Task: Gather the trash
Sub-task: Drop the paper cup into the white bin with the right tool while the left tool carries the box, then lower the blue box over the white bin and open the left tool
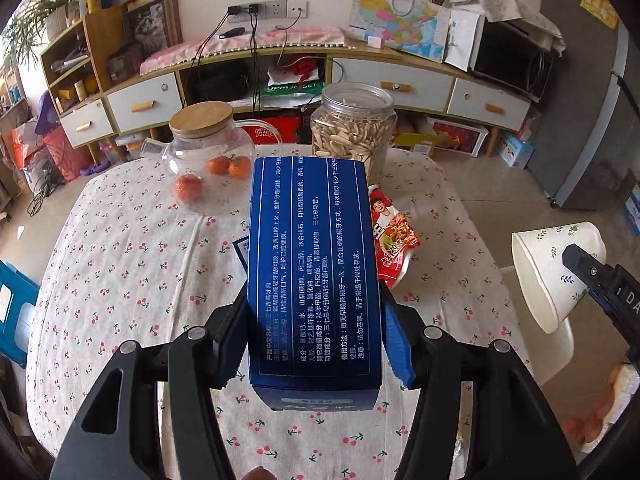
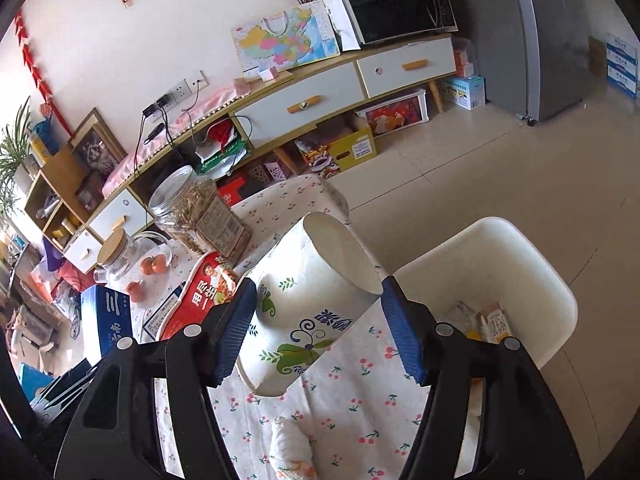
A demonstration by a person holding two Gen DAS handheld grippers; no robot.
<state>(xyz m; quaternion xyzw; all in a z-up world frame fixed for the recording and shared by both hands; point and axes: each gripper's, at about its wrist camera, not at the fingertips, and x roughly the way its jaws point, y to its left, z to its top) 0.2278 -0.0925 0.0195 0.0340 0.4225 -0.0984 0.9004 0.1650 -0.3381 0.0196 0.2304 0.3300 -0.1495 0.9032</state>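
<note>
1. Nearest the left wrist camera, the left gripper [image 1: 316, 344] clamps a blue toothpaste box [image 1: 312, 272]; both blue pads press its long sides, and the box points away from the camera above the table [image 1: 120, 272].
2. The box carries white printed text on its upper face and hangs clear of the cherry-print cloth.
3. In the right wrist view, the right gripper [image 2: 320, 328] has a white paper cup [image 2: 312, 308] with green and blue leaf print between its fingers, held on its side with the open mouth pointing away from the camera. The left pad presses the cup wall; at the right pad, contact is only at the rim and hard to judge.
4. The cup hangs over the table edge, beside a white bin [image 2: 500, 272] that stands on the floor to the right and holds some cartons.
5. A red snack packet [image 1: 394, 236] lies on the cloth just right of the box.
6. Farther back stand a glass teapot [image 1: 208, 152] with a wooden lid and a clear jar of seeds [image 1: 354, 128]; the oranges [image 1: 228, 166] show through the teapot's glass.
7. A crumpled white tissue [image 2: 290, 448] lies on the cloth near the right wrist camera.
</note>
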